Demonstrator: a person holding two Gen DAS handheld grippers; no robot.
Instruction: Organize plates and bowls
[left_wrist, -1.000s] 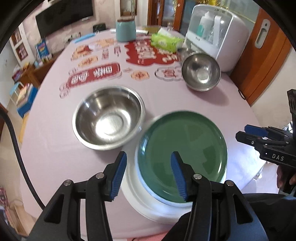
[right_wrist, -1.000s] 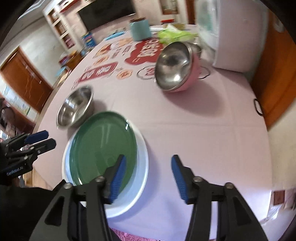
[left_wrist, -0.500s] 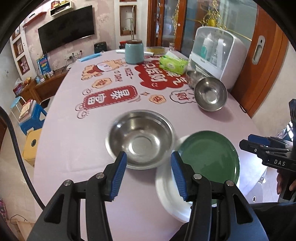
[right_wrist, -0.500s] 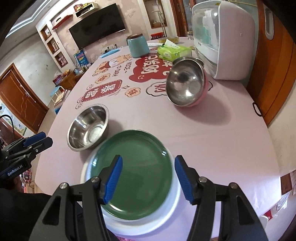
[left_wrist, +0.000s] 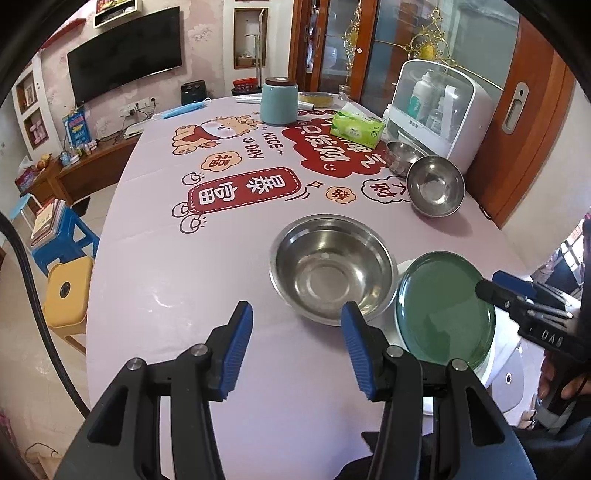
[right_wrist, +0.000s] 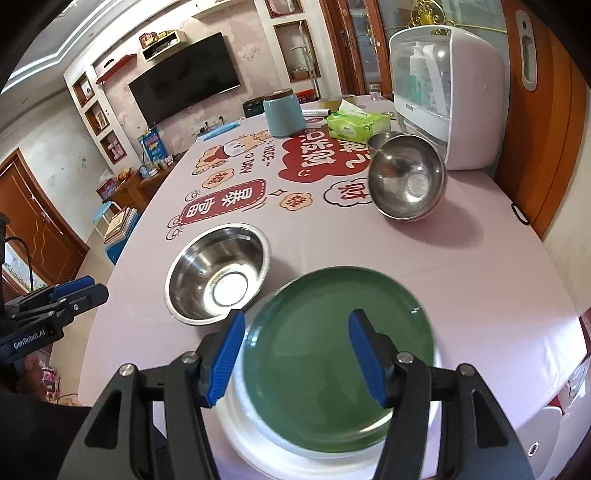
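Note:
A green plate (right_wrist: 338, 358) rests on a white plate (right_wrist: 236, 424) at the table's near edge. Just left of them sits a wide steel bowl (left_wrist: 332, 269), also seen as the steel bowl (right_wrist: 218, 273) in the right wrist view. A pink-sided steel bowl (right_wrist: 406, 179) stands farther back on the right, with a smaller steel bowl (left_wrist: 402, 155) behind it. My left gripper (left_wrist: 297, 350) hangs open over bare cloth near the wide bowl's front rim. My right gripper (right_wrist: 295, 356) hangs open above the green plate, nothing between its fingers.
A teal canister (left_wrist: 279, 99), a green tissue pack (left_wrist: 356, 127) and a white cabinet with bottles (left_wrist: 439, 110) stand at the table's far side. The pink printed tablecloth (left_wrist: 166, 280) is bare at the left. A yellow stool (left_wrist: 68, 291) and blue stool (left_wrist: 62, 236) stand beside the table.
Both grippers have drawn back and up from the table, so the plates and bowls look smaller. The left has shifted from over the green plate to the wide bowl's front left.

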